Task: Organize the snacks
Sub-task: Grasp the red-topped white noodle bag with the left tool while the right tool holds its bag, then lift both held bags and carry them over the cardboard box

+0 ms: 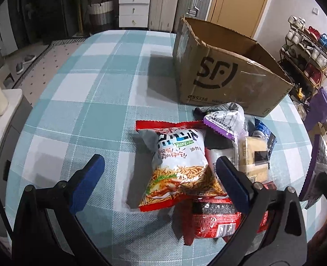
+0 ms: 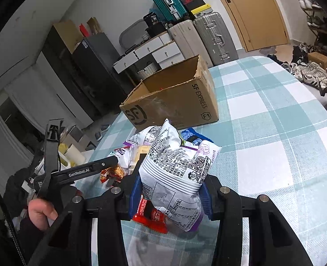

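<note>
Left wrist view: left gripper (image 1: 159, 184) with its blue pads wide apart and nothing pressed between them, poised over a noodle snack bag (image 1: 176, 166) that lies flat on the checked tablecloth (image 1: 86, 93). This bag sits at the near edge of a loose pile of snacks; a red packet (image 1: 216, 219) lies partly under it, a purple-edged packet (image 1: 225, 122) and a tan packet (image 1: 252, 155) lie just beyond. An open cardboard box (image 1: 225, 75), marked SF, stands on the cloth behind the pile, close to it.

Right wrist view: right gripper (image 2: 170, 195) closed on a white printed bag (image 2: 176, 177), its blue pads pressing both sides of the bag's lower part. The bag stands upright, lifted clear of the pile. A small red packet (image 2: 150, 217) shows just under it, between the pads; whether it is also gripped cannot be told. The left gripper's fingers (image 2: 81, 173) reach in from the left, with the person's hand (image 2: 40, 210) behind. The box (image 2: 170, 97) stands beyond, open side up.
</note>
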The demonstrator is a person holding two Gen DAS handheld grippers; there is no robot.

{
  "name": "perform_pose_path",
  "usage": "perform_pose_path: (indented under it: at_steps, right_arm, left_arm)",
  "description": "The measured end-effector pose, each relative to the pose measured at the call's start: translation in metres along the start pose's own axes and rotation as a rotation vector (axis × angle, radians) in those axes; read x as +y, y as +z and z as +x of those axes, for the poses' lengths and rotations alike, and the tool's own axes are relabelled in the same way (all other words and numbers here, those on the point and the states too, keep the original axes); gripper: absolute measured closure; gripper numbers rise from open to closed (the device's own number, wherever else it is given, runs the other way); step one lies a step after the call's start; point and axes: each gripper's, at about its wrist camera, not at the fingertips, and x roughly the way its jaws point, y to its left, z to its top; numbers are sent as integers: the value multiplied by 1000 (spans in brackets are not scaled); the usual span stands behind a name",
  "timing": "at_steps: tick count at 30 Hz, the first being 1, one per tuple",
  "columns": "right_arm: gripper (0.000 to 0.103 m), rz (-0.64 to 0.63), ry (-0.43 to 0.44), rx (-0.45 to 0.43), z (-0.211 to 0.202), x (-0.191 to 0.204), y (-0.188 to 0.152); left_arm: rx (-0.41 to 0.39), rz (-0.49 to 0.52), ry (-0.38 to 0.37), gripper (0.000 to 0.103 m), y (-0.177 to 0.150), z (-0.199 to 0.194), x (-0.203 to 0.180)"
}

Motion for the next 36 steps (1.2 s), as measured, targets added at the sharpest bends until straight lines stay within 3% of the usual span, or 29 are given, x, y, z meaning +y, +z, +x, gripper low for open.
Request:
perform_pose_path:
  at_steps: [9,11,12,13,18,26,36]
  right_arm:
    - [58,0,-11,-7,-10,2,-1]
    - [57,1,-14,-7,-10,2,-1]
    - [57,0,-16,-7,-11,2,-2]
    - [57,-2,-16,-7,-13,3,-2]
    - [57,-17,-11,3,-13,8,-5]
    - [57,-34,-1,22,-10,14,-8]
    - [57,-113,21,44,-8,37,-12]
  left_arm:
    - [61,-33,-82,19,7,20,9]
    - [79,-36,-111,29,6,25,9]
    - [91,-35,-131,54,6,27,9]
    - [108,-32,-155,61,6,29,9]
    - [91,-25,-201,66,6,29,14]
    - [53,-6,-170,66,2,8,19]
    - [-3,19,-195,65,-6,-37,22]
